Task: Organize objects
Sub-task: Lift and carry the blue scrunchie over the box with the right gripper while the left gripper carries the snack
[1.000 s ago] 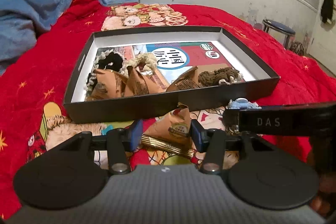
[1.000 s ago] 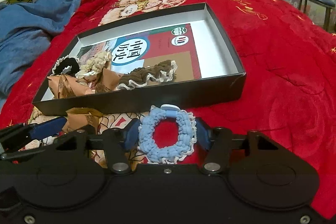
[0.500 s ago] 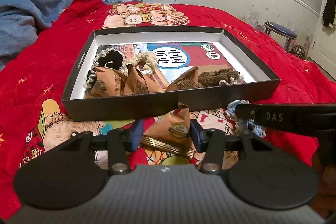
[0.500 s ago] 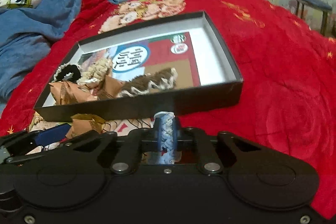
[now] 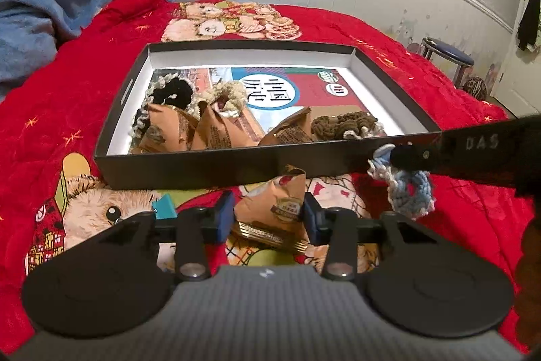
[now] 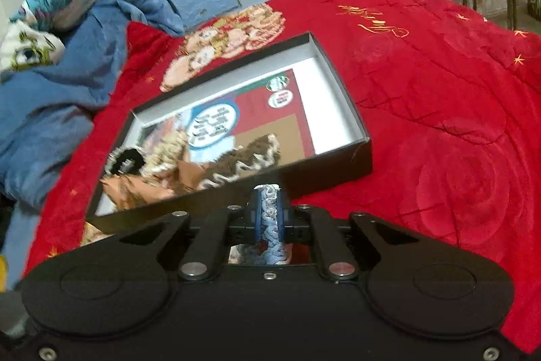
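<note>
A black shallow box (image 5: 216, 164) lies on the red bed cover; it also shows in the right wrist view (image 6: 358, 154). Inside are a black scrunchie (image 5: 172, 92), a cream scrunchie (image 5: 230, 95), a brown scrunchie (image 5: 345, 124) and several brown paper packets (image 5: 213, 134). My left gripper (image 5: 268, 217) is open around a brown packet (image 5: 274, 208) lying in front of the box. My right gripper (image 6: 269, 219) is shut on a light blue scrunchie (image 6: 270, 225), held lifted just before the box's near wall; the scrunchie hangs from it in the left wrist view (image 5: 409, 188).
A blue blanket (image 5: 50, 2) is heaped at the far left. A small round stool (image 5: 446, 56) stands off the bed at the right. A flat gold wrapper (image 5: 270, 237) lies under the packet. Bare red cover (image 6: 456, 141) stretches right of the box.
My right gripper closed on the blue scrunchie and lifted it off the cover, tilting toward the box. My left gripper stayed open around the packet.
</note>
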A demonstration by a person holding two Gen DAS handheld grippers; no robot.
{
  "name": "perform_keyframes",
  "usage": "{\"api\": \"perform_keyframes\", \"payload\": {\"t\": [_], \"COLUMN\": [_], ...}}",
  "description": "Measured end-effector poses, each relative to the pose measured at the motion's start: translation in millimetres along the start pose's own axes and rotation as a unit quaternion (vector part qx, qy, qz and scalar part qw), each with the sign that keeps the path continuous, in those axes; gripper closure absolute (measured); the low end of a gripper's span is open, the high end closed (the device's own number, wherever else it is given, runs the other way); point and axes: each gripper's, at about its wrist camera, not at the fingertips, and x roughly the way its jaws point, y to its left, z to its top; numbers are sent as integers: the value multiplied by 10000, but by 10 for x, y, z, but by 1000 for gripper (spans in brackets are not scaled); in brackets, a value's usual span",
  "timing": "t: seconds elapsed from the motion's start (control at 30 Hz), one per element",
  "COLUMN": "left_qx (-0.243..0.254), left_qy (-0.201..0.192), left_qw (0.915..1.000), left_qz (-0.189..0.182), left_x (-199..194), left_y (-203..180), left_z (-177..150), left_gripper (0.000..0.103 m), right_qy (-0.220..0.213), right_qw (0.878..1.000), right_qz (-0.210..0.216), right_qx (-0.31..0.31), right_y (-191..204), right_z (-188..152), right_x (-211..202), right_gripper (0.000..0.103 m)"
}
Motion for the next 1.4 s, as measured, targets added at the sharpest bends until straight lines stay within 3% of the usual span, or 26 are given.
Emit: {"api": "perform_keyframes", "payload": {"t": [0.57,0.77,1.03,1.23,1.4], "left_qx": [-43,-339,-371,-320,-344], "left_qy": [-184,-715,-1013,-1376,-1672], "left_qw": [9992,9944,9927,9890,9852], "left_qz": [-350,-697,-545,-435,-162], "left_x": [-94,-274,-371,-432,-326], "left_y": [-95,-60,-73,-47,40], "left_z": [49,116,207,525,1017], "left_gripper": [61,61,61,61,61], "right_qy": [-382,-823,-1158,-1158,-1452], "right_qw": [9970,9904,9840,9766,9762], "right_qz": [628,1092,1293,1647,1501], "right_qx": [222,209,415,762,594], "right_y": [19,29,-11,97,325], "right_z": [86,159,317,624,1040], "right_x": [-225,-341,-410,-412,-477], "right_gripper": [93,93,93,93,93]}}
